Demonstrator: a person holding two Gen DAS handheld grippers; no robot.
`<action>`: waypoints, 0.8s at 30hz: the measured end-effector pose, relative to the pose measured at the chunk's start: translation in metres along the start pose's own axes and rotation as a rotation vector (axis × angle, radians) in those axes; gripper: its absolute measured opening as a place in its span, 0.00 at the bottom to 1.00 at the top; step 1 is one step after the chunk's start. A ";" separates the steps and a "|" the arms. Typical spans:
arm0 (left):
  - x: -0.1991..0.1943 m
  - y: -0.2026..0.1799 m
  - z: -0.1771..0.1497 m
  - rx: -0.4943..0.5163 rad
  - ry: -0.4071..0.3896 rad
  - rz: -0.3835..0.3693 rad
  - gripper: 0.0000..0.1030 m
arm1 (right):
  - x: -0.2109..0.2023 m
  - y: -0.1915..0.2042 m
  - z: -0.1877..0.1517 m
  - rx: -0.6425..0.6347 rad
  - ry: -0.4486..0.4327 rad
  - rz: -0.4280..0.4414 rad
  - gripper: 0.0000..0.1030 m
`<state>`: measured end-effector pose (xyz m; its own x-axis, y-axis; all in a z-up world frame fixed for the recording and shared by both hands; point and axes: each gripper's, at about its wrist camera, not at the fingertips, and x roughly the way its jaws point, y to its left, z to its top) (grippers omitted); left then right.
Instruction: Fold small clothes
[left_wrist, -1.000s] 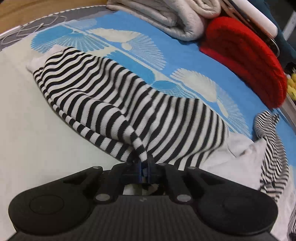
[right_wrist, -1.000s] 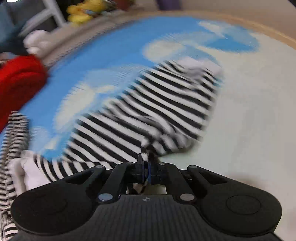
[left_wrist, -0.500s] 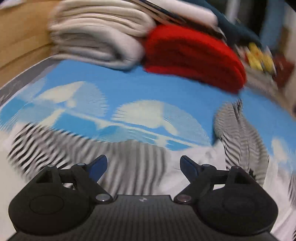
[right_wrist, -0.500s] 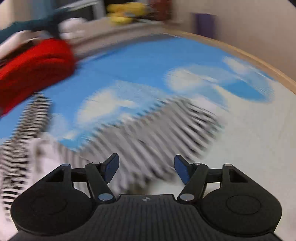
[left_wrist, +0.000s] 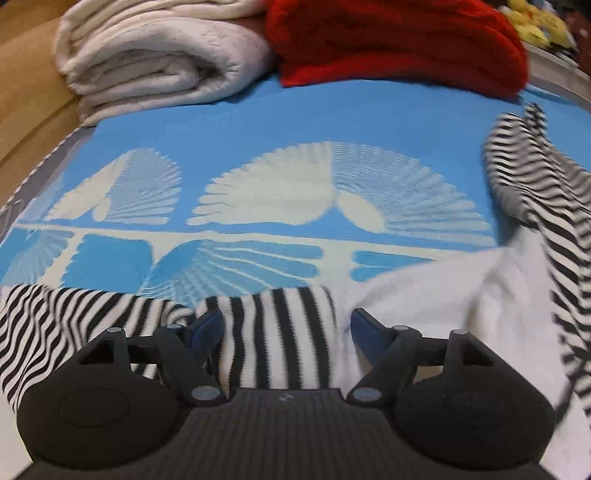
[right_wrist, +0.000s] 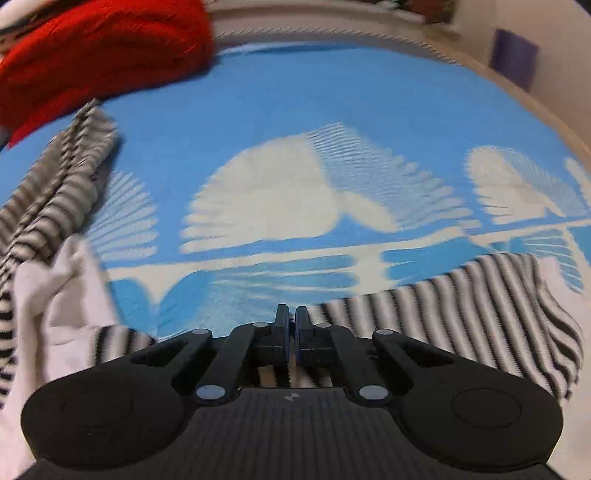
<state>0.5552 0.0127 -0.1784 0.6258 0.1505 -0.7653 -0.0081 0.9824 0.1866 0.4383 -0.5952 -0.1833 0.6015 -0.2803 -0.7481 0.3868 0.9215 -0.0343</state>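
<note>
A black-and-white striped garment (left_wrist: 280, 332) with a white part (left_wrist: 443, 295) lies on the blue bedspread (left_wrist: 332, 110). Its striped sleeve (left_wrist: 535, 177) trails off to the right. My left gripper (left_wrist: 286, 325) hovers low over the striped edge. Its jaws stand wide and are closing, with the cloth lying between them and the pads not pressing on it. In the right wrist view the striped garment (right_wrist: 480, 306) lies to the right and the sleeve (right_wrist: 55, 192) to the left. My right gripper (right_wrist: 291, 321) is shut at the cloth's far edge, and I see no cloth between its tips.
A folded cream blanket (left_wrist: 159, 62) and a red knit (left_wrist: 399, 40) are stacked at the far side of the bedspread. Yellow soft toys (left_wrist: 535, 22) sit behind the red knit. A wooden edge (left_wrist: 29, 74) runs along the left, and a purple object (right_wrist: 515, 61) stands by the far wall.
Both grippers let go of the pinched striped cloth and swung over the garment. The left opened wide and stays so. The right opened, then shut again.
</note>
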 end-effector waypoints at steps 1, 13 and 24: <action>0.001 0.004 -0.001 -0.011 -0.006 0.016 0.81 | 0.000 -0.012 0.000 0.037 -0.022 -0.048 0.01; -0.035 0.025 -0.012 -0.048 -0.042 -0.011 0.84 | -0.040 -0.058 -0.017 0.218 -0.167 -0.026 0.57; -0.202 0.080 -0.125 0.095 -0.039 -0.016 0.92 | -0.248 -0.048 -0.133 0.037 -0.163 0.259 0.65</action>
<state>0.3308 0.0751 -0.0859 0.6553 0.1291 -0.7443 0.0744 0.9695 0.2336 0.1775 -0.5337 -0.0843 0.7864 -0.0791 -0.6126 0.2291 0.9584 0.1703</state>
